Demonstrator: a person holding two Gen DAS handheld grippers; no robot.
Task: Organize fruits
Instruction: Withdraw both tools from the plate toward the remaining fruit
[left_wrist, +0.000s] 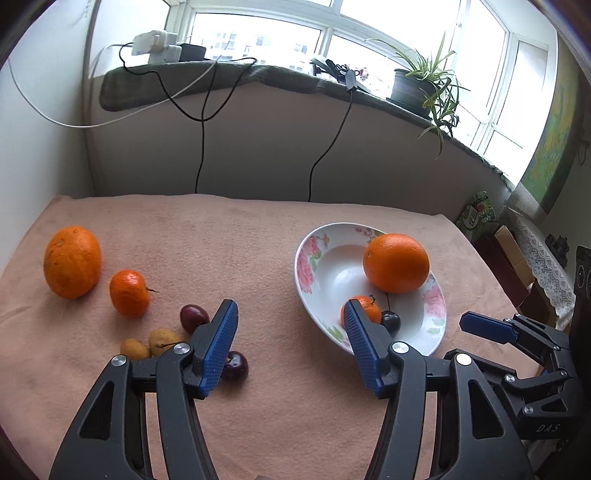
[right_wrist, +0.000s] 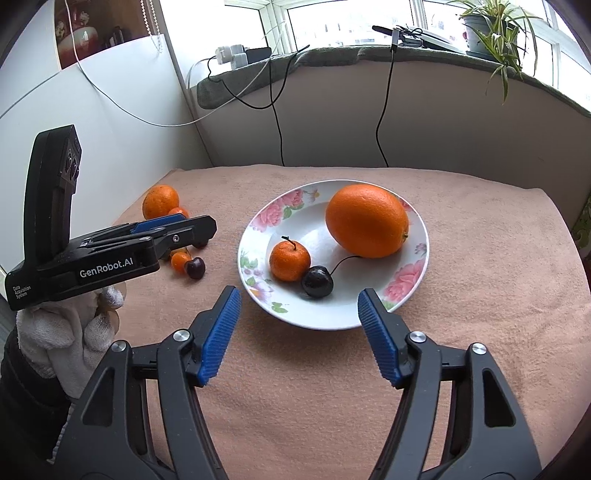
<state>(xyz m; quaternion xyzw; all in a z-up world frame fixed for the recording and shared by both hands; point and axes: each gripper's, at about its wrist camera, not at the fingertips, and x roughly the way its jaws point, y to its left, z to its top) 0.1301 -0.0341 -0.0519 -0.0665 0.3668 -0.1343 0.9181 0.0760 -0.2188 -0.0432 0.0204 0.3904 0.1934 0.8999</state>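
A floral plate (right_wrist: 258, 221) on the pink cloth holds a big orange (right_wrist: 367, 220), a mandarin (right_wrist: 289, 259) and a dark cherry (right_wrist: 317, 282). My right gripper (right_wrist: 298, 293) hovers open at the plate's near rim, touching nothing. My left gripper (left_wrist: 290, 306) is open over bare cloth just left of the plate (left_wrist: 314, 266), with nothing between its fingers. Left of it lie a large orange (left_wrist: 72, 261), a mandarin (left_wrist: 129, 292), a dark red fruit (left_wrist: 194, 317), two small yellow fruits (left_wrist: 133, 349) and a dark cherry (left_wrist: 236, 365). Its right finger partly hides the plate's mandarin (left_wrist: 369, 308).
A wall and a windowsill (left_wrist: 258, 77) with chargers, hanging cables (left_wrist: 201, 147) and a potted plant (left_wrist: 424, 85) stand behind the table. A white-gloved hand (right_wrist: 70, 332) holds the left tool. Boxes (left_wrist: 509, 258) sit past the table's right edge.
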